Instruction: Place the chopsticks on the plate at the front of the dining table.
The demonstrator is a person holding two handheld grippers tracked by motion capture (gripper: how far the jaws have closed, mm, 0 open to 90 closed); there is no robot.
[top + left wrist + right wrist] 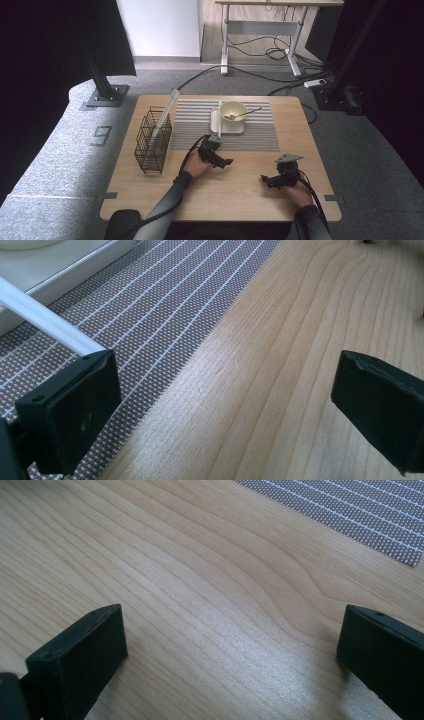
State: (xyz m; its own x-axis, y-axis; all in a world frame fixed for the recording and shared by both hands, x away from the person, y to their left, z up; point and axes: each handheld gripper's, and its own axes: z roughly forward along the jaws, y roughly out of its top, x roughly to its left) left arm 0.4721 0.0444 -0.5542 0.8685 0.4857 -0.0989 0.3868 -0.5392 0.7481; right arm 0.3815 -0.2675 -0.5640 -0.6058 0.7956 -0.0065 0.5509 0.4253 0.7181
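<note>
Both grippers, left point(223, 163) and right point(265, 179), rest released and empty near the striped mat point(190, 135); its bowl point(233, 111) and chopstick point(219, 117) look untouched, so everything remains.

Soft, even light brightens the table point(240, 190), while the high view's side edges fall dark. In both gripper views the near jaws blur, and a pale sheen lies on the wood.

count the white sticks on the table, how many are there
2. One white stick stands tilted in the wire basket at the table's left. The other white stick lies on the striped mat beside the bowl, ending near the left gripper.
</note>
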